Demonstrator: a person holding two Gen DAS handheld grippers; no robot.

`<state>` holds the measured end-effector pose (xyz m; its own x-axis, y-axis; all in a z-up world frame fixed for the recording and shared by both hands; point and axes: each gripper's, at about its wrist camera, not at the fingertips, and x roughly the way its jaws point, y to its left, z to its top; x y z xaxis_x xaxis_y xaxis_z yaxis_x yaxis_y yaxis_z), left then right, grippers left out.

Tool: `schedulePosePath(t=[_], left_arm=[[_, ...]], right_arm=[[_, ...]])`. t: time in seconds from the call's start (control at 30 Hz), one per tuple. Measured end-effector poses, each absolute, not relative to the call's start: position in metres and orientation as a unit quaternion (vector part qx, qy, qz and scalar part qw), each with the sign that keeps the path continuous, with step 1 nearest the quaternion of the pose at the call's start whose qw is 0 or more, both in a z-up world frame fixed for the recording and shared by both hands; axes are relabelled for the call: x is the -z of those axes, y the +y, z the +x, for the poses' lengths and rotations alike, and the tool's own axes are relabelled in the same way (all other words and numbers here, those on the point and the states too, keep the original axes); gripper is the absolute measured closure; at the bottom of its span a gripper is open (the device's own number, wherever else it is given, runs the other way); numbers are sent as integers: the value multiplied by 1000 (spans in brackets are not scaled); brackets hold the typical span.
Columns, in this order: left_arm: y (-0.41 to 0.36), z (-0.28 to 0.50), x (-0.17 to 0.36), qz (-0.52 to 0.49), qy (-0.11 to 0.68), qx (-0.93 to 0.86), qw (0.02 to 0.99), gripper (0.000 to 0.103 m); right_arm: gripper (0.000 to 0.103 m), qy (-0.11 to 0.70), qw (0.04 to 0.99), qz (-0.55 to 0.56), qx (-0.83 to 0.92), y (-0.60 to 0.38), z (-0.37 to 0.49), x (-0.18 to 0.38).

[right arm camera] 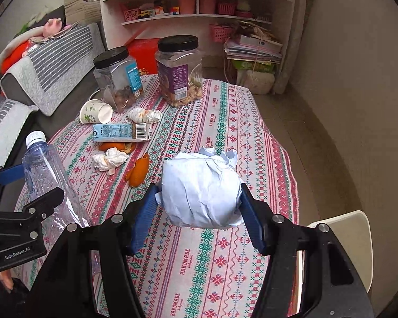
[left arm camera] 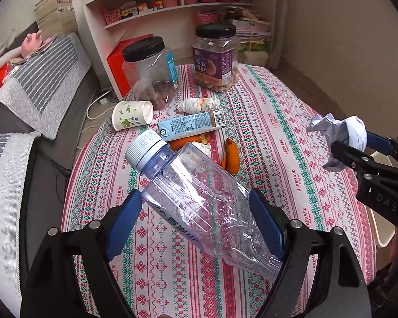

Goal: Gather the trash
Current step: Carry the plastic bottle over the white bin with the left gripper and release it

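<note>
Clear plastic jars with black lids: two (right arm camera: 118,78) (right arm camera: 179,70)
Crumpled stained white tissues: two (right arm camera: 144,115) (right arm camera: 109,159)
Orange peel pieces: two (right arm camera: 116,147) (right arm camera: 139,172)
White paper cup with green print: one (right arm camera: 96,111)
Light-blue drink carton: one (right arm camera: 122,132)
Clear plastic bottle with white cap: one (right arm camera: 43,167)
Crumpled white paper ball: one (right arm camera: 201,190)

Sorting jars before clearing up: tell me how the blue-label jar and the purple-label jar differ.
The blue-label jar holds only a low heap of dark brown nuts at the bottom; the purple-label jar holds a somewhat deeper layer of pale nuts. The blue-label jar stands nearer the tipped paper cup; the purple-label jar stands farther right. Both are clear plastic with black lids, upright on the tablecloth.
</note>
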<state>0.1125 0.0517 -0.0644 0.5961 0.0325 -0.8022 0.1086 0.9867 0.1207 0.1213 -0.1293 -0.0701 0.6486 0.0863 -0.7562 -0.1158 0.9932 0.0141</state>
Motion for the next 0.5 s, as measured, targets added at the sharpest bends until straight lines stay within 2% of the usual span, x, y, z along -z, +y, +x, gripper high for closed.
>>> schedulePosePath(t=[0.5], left_arm=[[10, 119, 67, 75, 432, 39, 898, 23]], right_arm=[[45, 402, 915, -15, -1, -190, 94, 59]])
